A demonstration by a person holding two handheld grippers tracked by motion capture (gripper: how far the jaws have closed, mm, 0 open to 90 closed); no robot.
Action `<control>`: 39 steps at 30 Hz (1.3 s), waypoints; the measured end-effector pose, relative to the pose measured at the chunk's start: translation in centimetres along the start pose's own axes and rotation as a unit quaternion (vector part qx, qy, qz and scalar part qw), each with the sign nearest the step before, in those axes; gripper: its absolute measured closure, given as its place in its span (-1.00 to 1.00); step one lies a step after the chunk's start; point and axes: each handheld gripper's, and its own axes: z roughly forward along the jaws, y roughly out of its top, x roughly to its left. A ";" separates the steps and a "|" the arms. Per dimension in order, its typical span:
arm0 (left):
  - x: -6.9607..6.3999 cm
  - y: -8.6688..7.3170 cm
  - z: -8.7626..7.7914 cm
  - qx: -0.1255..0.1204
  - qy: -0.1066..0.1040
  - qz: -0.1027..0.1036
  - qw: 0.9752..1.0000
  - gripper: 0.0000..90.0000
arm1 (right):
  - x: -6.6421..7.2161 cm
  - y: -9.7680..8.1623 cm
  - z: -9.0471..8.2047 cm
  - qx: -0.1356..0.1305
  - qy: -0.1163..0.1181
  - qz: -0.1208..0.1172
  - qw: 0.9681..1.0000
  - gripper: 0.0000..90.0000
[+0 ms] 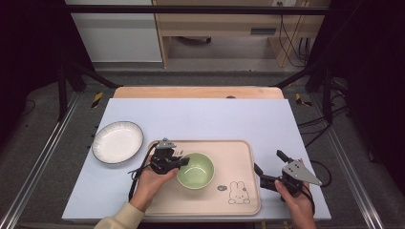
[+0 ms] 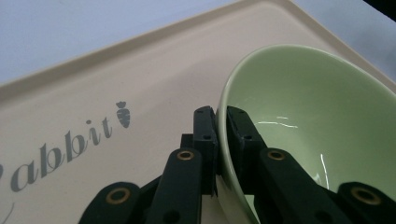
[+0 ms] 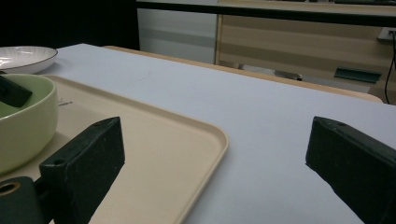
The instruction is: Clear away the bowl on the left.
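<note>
Left gripper is pinching the rim of the glossy pale-green ceramic bowl sitting on the beige rabbit-print tray (likely slippery, chippable); right gripper is gaping empty.

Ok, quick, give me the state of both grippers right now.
Left gripper: shut on the green bowl, pinching its rim, one jaw inside and one outside.
Right gripper: open, holding nothing, beside the tray.

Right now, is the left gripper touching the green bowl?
Touching. The left gripper view shows the left gripper shut on the green bowl's rim, one jaw inside, one outside.
</note>
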 end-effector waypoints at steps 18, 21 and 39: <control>-0.7 0.7 -0.3 -0.027 0.017 0.064 0.997 0.22 | -0.1 0.0 0.0 -0.004 0.000 0.001 1.000 -0.90; -0.7 0.9 -0.5 -0.039 0.010 0.065 0.997 -0.05 | 0.0 0.0 0.0 -0.004 0.000 0.001 1.000 -0.90; -1.4 1.6 -1.4 -0.097 -0.036 0.089 0.991 -0.93 | -0.2 0.1 -0.2 -0.007 -0.003 0.000 1.000 -0.91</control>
